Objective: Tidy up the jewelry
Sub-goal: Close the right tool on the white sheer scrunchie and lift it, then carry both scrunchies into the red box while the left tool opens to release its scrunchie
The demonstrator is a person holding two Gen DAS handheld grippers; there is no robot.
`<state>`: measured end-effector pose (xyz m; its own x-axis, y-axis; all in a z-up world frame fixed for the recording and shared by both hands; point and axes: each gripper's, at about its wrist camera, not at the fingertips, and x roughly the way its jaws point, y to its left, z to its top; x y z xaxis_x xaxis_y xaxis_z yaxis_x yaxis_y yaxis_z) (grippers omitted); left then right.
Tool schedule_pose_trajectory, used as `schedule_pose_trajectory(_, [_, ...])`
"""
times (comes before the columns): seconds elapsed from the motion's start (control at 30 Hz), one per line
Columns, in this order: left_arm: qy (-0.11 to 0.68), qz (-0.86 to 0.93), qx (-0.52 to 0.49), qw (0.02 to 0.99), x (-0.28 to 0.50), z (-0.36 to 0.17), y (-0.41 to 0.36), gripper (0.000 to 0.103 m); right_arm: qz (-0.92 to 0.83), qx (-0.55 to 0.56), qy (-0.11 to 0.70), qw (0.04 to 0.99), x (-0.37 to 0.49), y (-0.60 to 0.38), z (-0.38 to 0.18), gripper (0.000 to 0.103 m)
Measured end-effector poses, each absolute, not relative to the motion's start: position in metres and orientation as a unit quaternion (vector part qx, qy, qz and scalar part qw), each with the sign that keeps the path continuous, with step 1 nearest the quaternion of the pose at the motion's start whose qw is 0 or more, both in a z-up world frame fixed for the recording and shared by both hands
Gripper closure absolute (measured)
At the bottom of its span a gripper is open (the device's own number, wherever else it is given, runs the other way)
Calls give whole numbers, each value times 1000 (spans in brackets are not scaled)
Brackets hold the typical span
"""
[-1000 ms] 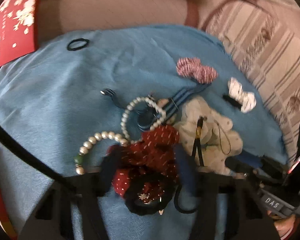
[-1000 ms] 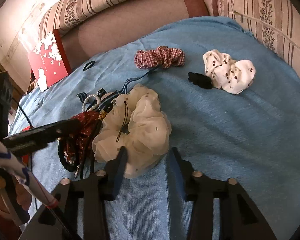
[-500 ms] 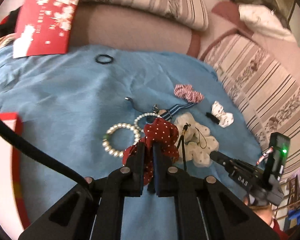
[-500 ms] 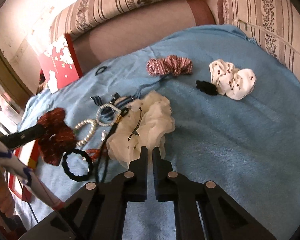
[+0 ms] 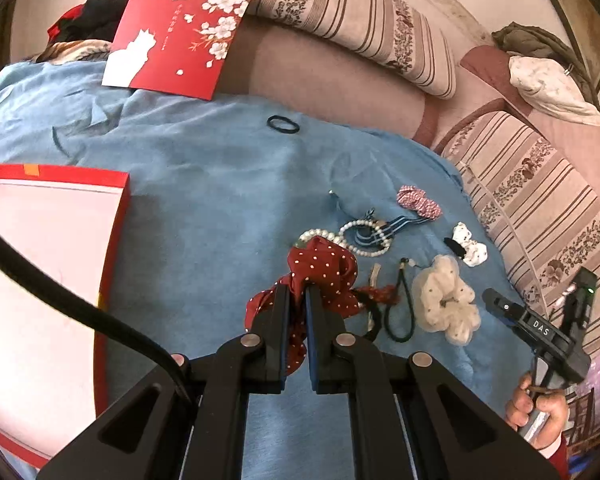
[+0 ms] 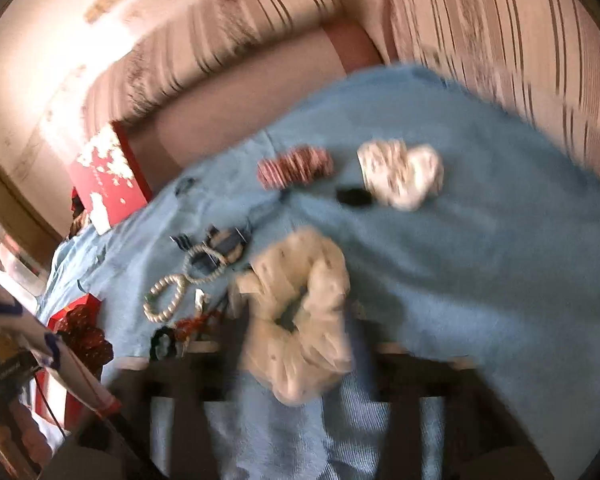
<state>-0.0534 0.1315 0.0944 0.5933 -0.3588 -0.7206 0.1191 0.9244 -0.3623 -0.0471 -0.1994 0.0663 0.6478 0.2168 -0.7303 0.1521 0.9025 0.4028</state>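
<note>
Red dotted scrunchie (image 5: 324, 276) clenched in left tool (image 5: 298, 300), long axis along fingers; right tool (image 6: 300, 344) released.

My left gripper (image 5: 297, 300) — black angular finger arms, blue pad strips on the inner faces, four round silver screw heads across the linkage. A thick black cable (image 5: 80, 312) runs in from the left. My right gripper (image 5: 496, 307) is black too, white "DAS" lettering on its side, blue pad edge — small green light on the unit behind it.
</note>
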Motion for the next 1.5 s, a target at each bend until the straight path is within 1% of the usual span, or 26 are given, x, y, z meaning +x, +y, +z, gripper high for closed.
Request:
schedule_pose_trajectory(0.2, [424,-135,-122,887,-59,94,133,96,-9,197,454,869,-33,-194,42,42])
schedule_pose_trajectory(0.23, [424,-135,-123,887,-59,94,134,96,-9,197,460,866,-31,-194,39,48])
schedule_pose_trajectory(0.27, [423,-135,-124,887,-60,95,135,96,-6,197,466,863,-29,-192,36,59])
schedule_pose_trajectory(0.3, [422,-134,-127,888,-60,96,137,96,-3,196,469,862,-28,-190,35,84])
schedule_pose_trajectory(0.4, [414,-130,-135,891,-62,101,145,96,-8,167,446,879,-36,-180,47,92])
schedule_pose_trajectory(0.43, [412,-129,-138,892,-63,103,149,96,-11,153,437,886,-39,-177,52,93])
schedule_pose_trajectory(0.53, [402,-120,-145,896,-67,111,162,96,-42,49,392,918,-52,-151,77,93])
schedule_pose_trajectory(0.6, [395,-114,-153,899,-71,116,174,96,-43,18,373,927,-58,-141,91,94])
schedule_pose_trajectory(0.8, [382,-93,-175,903,-80,124,210,96,19,60,358,931,-70,-116,130,94])
schedule_pose_trajectory(0.97, [371,-68,-195,905,-87,132,247,96,96,78,367,922,-63,-66,152,94])
schedule_pose_trajectory(1.1, [363,-37,-206,908,-83,136,283,96,154,80,384,907,-55,-15,157,94])
schedule_pose_trajectory(1.3, [349,8,-232,908,-70,138,336,96,219,50,398,889,-42,73,156,94])
schedule_pose_trajectory(1.5, [350,41,-275,895,-58,125,378,96,261,24,409,874,-24,149,150,94])
